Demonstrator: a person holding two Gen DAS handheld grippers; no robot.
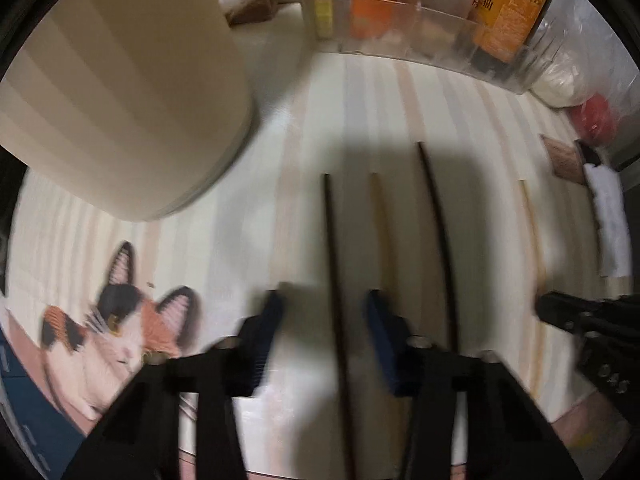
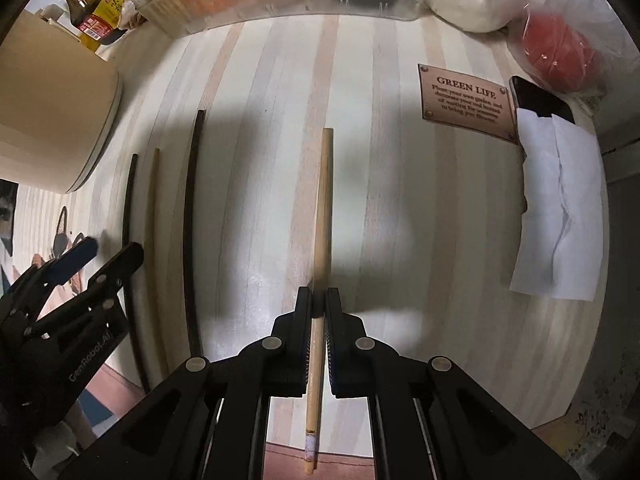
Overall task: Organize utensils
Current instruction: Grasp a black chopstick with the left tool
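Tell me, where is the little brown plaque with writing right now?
In the right wrist view the plaque lies flat on the striped table, upper right, beside a dark phone.

Dim, warm light from above; a broad soft shadow pools under each gripper. The left view smears with motion blur, and fisheye edges bend and darken.

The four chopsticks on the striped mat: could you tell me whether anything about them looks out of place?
The pairs are split: a light wooden chopstick lies between two dark chopsticks, its mate far right.
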